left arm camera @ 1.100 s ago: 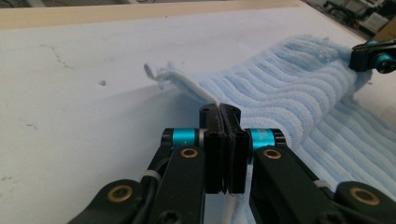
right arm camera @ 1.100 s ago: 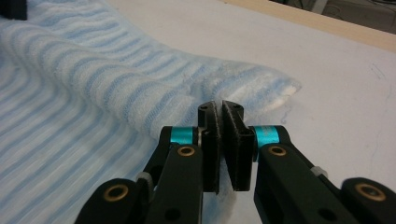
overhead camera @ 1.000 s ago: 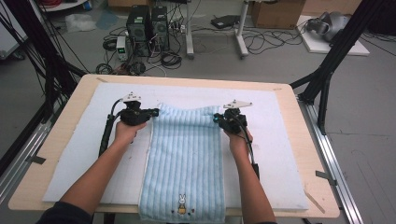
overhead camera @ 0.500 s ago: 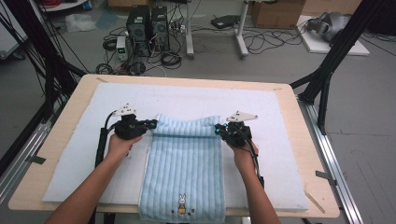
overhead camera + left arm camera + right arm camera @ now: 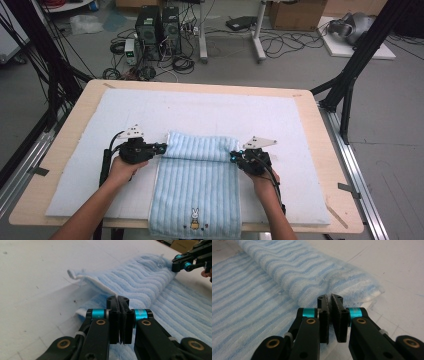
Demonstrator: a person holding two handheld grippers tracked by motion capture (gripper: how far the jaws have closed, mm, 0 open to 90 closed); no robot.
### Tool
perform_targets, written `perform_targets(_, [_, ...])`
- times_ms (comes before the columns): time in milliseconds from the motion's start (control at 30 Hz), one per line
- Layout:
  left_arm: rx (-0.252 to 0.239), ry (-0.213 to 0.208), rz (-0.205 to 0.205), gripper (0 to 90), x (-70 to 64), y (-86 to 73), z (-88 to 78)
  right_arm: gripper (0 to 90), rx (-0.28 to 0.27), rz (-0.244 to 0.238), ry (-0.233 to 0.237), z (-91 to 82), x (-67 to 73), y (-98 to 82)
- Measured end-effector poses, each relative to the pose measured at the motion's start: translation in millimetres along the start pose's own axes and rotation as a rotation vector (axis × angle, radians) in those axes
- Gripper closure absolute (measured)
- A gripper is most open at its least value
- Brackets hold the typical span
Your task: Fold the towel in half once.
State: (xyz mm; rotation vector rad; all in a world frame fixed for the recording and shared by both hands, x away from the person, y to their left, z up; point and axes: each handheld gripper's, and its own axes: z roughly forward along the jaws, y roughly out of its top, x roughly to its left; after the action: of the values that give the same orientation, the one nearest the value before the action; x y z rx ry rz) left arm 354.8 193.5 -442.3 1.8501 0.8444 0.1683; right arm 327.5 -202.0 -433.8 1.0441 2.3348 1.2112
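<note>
Both grippers, left (image 5: 161,148) and right (image 5: 235,156), have jaws nearly shut, just easing apart beside the folded light-blue striped terry towel (image 5: 197,185); snagged loops could drag the fold open.

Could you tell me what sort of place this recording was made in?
Probably a robotics lab or workshop. Desktop computer towers stand on a grey floor amid loose cables, black frame struts rise beside the wooden table, and a cardboard box sits at the back.
</note>
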Motion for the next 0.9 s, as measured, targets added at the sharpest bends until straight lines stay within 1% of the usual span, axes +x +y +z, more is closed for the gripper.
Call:
perform_targets(33, [0.003,0.005,-0.026,77.6,1.3,-0.3,0.9,76.7,-0.006,0.003,-0.005,-0.4,-0.2,0.3])
perform_targets(67, [0.004,0.013,-0.044,65.7,2.3,-0.1,1.3,70.7,-0.011,0.018,-0.014,-1.2,-0.2,0.8])
perform_targets(100, [0.005,0.027,-0.052,58.9,3.8,0.4,1.2,66.3,-0.017,0.029,-0.015,-1.8,-1.1,1.3])
perform_targets(133, [-0.005,0.054,-0.06,53.1,5.6,1.4,1.0,60.0,-0.026,0.044,-0.029,-2.9,-2.0,2.0])
perform_targets(167, [-0.017,0.073,-0.076,47.0,8.1,2.0,0.7,56.9,-0.041,0.062,-0.048,-4.3,-4.4,3.2])
perform_targets(200, [-0.023,0.089,-0.095,43.5,10.7,2.6,0.6,55.4,-0.048,0.073,-0.049,-5.4,-6.9,4.3])
perform_targets(233, [-0.021,0.101,-0.109,41.2,13.6,3.3,0.9,52.3,-0.05,0.079,-0.06,-6.1,-9.5,5.9])
perform_targets(267, [-0.005,0.11,-0.123,38.7,16.3,5.1,1.8,50.6,-0.046,0.083,-0.076,-5.9,-12.4,7.8])
perform_targets(300, [0.0,0.118,-0.126,36.4,18.8,7.3,3.0,48.2,-0.04,0.093,-0.083,-5.4,-15.2,9.7])
perform_targets(333, [-0.001,0.12,-0.128,35.9,20.9,10.2,3.6,45.4,-0.04,0.104,-0.094,-4.4,-18.1,11.8])
perform_targets(367, [-0.004,0.125,-0.125,35.7,23.0,13.7,4.7,44.4,-0.036,0.119,-0.1,-3.3,-20.8,14.1])
perform_targets(433, [-0.013,0.132,-0.131,34.9,27.2,18.9,7.0,42.5,-0.028,0.133,-0.109,0.7,-26.0,18.9])
perform_targets(467, [-0.004,0.139,-0.143,34.2,30.2,22.2,10.2,41.6,-0.022,0.134,-0.113,2.9,-28.0,20.6])
perform_targets(533, [0.012,0.149,-0.145,34.0,34.5,26.2,16.0,40.4,-0.003,0.148,-0.125,9.5,-33.1,26.1])
perform_targets(600, [0.041,0.159,-0.147,33.9,37.0,28.4,23.5,40.2,0.021,0.153,-0.132,16.9,-37.5,30.5])
perform_targets(633, [0.051,0.156,-0.146,34.1,37.5,28.7,26.4,40.3,0.042,0.164,-0.132,21.2,-39.3,32.3])
perform_targets(700, [0.07,0.152,-0.142,34.7,37.2,28.0,33.9,41.8,0.073,0.164,-0.131,29.7,-42.2,34.6])
perform_targets(733, [0.082,0.149,-0.133,36.1,36.9,26.7,38.5,42.8,0.092,0.165,-0.127,34.7,-43.2,35.5])
perform_targets(767, [0.094,0.144,-0.123,38.9,36.8,25.7,41.4,43.7,0.116,0.162,-0.12,40.9,-44.0,36.9])
perform_targets(800, [0.097,0.137,-0.113,43.6,36.6,24.4,43.7,45.7,0.125,0.153,-0.12,45.0,-43.5,37.8])
perform_targets(833, [0.103,0.132,-0.11,51.1,36.1,23.5,45.2,48.9,0.13,0.139,-0.115,48.9,-43.5,38.3])
perform_targets(867, [0.109,0.139,-0.092,57.2,35.0,22.5,47.4,52.6,0.141,0.133,-0.108,51.6,-43.3,38.6])
perform_targets(900, [0.112,0.147,-0.077,61.3,34.4,22.8,47.2,58.1,0.162,0.116,-0.094,56.1,-42.9,38.3])
